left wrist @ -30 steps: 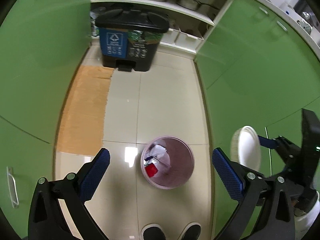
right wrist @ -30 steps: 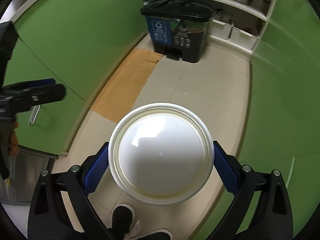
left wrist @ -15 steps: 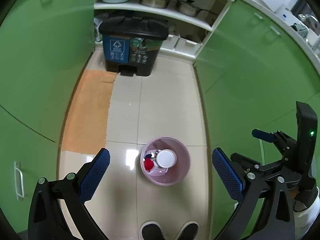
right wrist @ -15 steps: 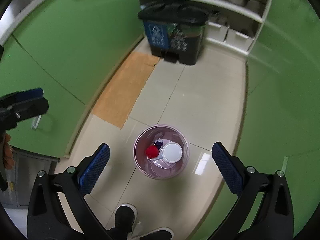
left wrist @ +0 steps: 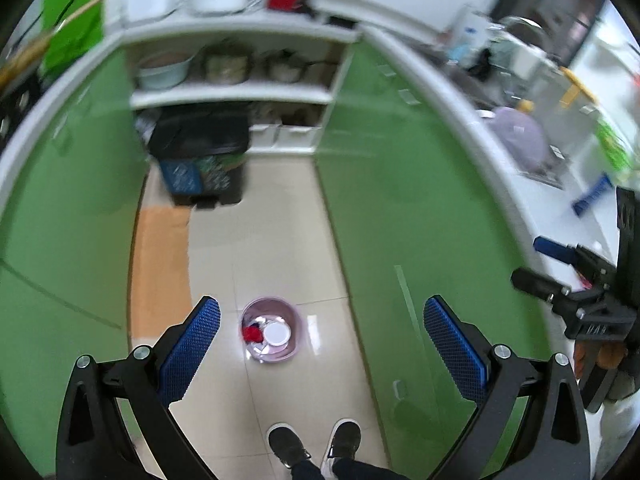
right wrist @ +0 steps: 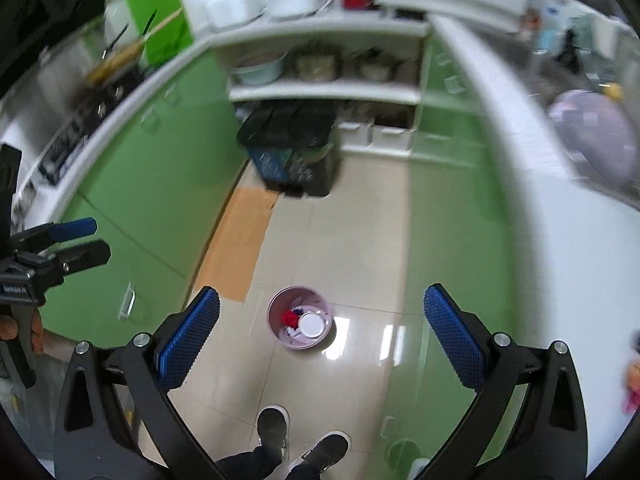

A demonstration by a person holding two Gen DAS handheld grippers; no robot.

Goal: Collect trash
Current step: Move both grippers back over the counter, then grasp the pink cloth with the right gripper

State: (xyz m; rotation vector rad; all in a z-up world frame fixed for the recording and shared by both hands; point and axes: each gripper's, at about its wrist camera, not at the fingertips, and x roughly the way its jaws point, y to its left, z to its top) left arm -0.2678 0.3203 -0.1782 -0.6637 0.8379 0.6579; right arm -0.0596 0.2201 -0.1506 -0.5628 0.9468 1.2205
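A small pink waste bin (left wrist: 272, 334) stands on the tiled floor, also in the right wrist view (right wrist: 301, 323). Inside lie a white round bowl (left wrist: 277, 333) (right wrist: 311, 325) and a red scrap (left wrist: 252, 334) (right wrist: 289, 317). My left gripper (left wrist: 320, 342) is open and empty, high above the floor. My right gripper (right wrist: 320, 332) is open and empty, also high above the bin. Each gripper shows in the other's view, the right one (left wrist: 536, 264) at the right edge and the left one (right wrist: 86, 240) at the left edge.
Green cabinets line both sides of the narrow floor. A black pedal bin (left wrist: 200, 164) (right wrist: 294, 152) stands at the far end under shelves of pots. A brown mat (left wrist: 160, 268) lies at the left. The white counter (right wrist: 532, 184) at the right carries blurred items. My shoes (left wrist: 316, 444) are below.
One second ago my right gripper held the white bowl; it opened and the bowl now lies in the pink bin. Both grippers have since risen and tilted up, bringing the counter into view.
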